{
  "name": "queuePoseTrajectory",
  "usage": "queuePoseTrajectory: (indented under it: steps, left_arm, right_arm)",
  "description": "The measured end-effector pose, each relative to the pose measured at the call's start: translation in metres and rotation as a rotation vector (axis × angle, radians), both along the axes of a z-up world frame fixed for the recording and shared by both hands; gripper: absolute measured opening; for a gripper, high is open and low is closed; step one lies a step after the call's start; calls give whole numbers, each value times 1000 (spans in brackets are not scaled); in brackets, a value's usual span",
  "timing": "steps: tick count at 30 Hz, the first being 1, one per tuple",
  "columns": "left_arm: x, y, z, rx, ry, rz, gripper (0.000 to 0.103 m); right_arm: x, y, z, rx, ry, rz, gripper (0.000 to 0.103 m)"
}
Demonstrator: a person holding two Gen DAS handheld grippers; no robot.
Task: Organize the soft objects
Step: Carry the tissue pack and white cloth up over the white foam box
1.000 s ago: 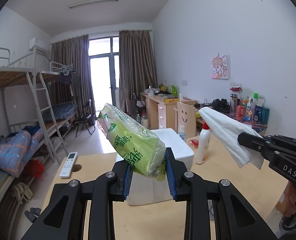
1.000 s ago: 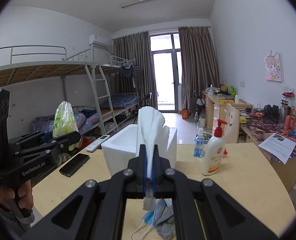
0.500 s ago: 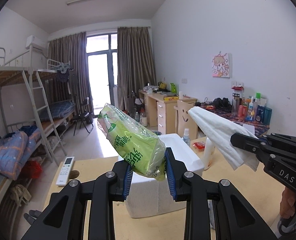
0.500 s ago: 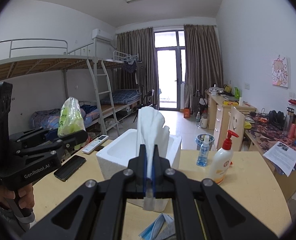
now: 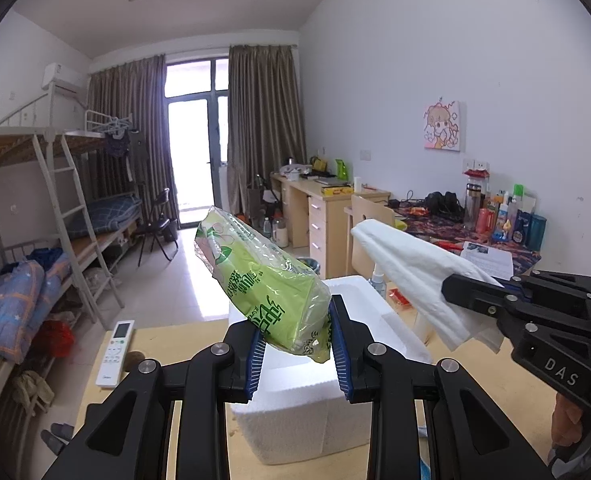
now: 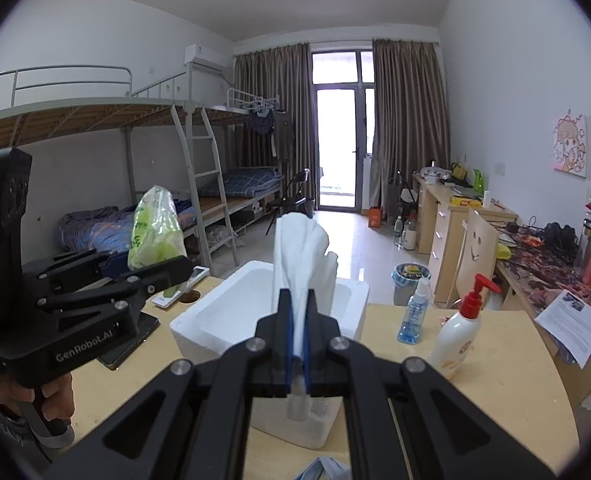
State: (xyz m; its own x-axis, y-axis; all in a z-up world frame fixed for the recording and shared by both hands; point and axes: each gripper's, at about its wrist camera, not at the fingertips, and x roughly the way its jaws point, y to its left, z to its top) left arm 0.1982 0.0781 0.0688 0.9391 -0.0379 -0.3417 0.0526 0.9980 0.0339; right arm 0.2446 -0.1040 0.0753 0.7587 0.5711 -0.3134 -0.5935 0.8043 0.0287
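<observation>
Left gripper [image 5: 295, 344] clamps tissue pack [image 5: 263, 284], right gripper [image 6: 298, 344] cloth [image 6: 301, 256]; foam box [image 6: 231, 320] nearer.

A dormitory room: metal bunk beds [image 6: 143, 128], study desks [image 5: 327, 204], curtained balcony door [image 6: 341, 136].

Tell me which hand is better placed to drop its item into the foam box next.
Right, probably: its tongs hold the white cloth over the foam box; the green pack looks nearer its edge.
</observation>
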Motion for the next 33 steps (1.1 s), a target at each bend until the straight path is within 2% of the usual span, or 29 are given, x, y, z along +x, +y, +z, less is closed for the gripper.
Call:
queuePoseTrajectory:
  steps: [11,23,33]
  left_arm:
    - [26,15,-6,-1,29,16,32]
    - [39,35,-9,0,58,85,32]
    - [46,41,-11,1,72,92,32]
  right_arm:
    - [26,28,-3,-45,47,10,6]
    - [50,61,-11,-80,93,52,6]
    - [73,67,-25,-86,170,58,7]
